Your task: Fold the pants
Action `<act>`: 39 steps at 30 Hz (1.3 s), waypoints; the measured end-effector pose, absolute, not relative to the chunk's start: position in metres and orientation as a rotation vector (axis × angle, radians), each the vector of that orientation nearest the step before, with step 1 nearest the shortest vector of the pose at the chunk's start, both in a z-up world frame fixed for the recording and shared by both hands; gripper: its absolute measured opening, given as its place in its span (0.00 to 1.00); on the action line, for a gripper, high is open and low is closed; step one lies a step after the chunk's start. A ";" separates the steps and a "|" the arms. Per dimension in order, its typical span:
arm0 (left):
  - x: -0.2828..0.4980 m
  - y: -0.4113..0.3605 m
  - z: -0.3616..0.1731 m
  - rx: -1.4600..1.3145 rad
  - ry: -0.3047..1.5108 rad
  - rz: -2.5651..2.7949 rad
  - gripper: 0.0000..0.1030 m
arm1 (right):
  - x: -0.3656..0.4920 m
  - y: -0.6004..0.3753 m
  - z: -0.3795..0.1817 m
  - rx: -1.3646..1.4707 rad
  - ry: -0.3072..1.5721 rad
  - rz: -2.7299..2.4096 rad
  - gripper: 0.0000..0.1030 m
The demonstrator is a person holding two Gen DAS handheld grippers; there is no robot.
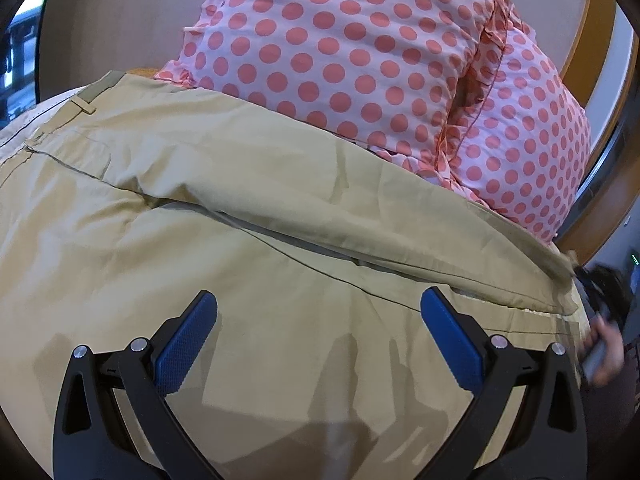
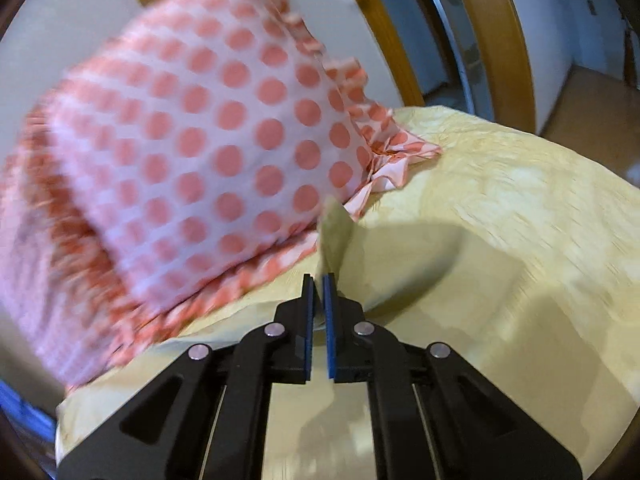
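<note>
Khaki pants [image 1: 200,216] lie spread on the bed, waistband and belt loop at the upper left, one leg folded over the other toward the right. My left gripper [image 1: 318,308] is open, its blue pads just above the lower leg fabric, holding nothing. My right gripper [image 2: 319,284] is shut on a small khaki corner of the pants [image 2: 334,236], which sticks up between its blue pads. The right gripper and the hand holding it show blurred at the right edge of the left wrist view [image 1: 600,320], at the pants' leg end.
A pink pillow with coral polka dots and ruffles [image 1: 380,68] leans right behind the pants; it also shows in the right wrist view [image 2: 208,152]. A pale yellow bedspread [image 2: 500,208] covers the bed. A wooden headboard [image 2: 492,32] curves behind.
</note>
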State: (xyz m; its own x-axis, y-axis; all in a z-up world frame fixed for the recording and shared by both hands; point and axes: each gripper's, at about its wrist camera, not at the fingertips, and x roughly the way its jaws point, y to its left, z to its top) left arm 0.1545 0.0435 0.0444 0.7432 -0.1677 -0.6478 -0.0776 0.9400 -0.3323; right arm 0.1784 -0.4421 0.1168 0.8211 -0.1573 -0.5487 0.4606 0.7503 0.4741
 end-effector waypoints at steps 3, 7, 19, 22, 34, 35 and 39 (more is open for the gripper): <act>0.154 0.043 0.045 -0.349 0.730 -0.049 0.99 | 0.113 -0.425 0.113 0.693 0.466 -0.293 0.05; 0.152 0.041 0.047 -0.335 0.713 -0.037 0.99 | 0.053 -0.414 0.088 0.829 0.495 -0.258 0.05; 0.112 0.032 0.076 -0.190 0.561 0.010 0.99 | 0.042 -0.418 0.065 1.006 0.520 -0.298 0.36; 0.113 0.037 0.078 -0.190 0.564 0.006 0.99 | 0.053 -0.427 0.055 1.015 0.530 -0.297 0.02; 0.171 0.114 0.091 -0.359 0.701 0.047 0.99 | -0.037 -0.442 0.078 0.994 0.289 -0.305 0.01; 0.183 0.119 0.089 -0.371 0.729 0.060 0.99 | -0.036 -0.442 0.077 0.995 0.291 -0.304 0.01; 0.228 0.134 0.070 -0.414 0.845 0.120 0.85 | -0.033 -0.444 0.077 0.974 0.295 -0.303 0.01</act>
State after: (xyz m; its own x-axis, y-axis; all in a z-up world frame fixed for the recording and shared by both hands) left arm 0.2283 0.1342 0.0702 0.6621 -0.0599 -0.7470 -0.2646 0.9139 -0.3078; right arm -0.0330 -0.4443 0.0772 0.9188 -0.1185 -0.3765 0.3796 0.5270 0.7604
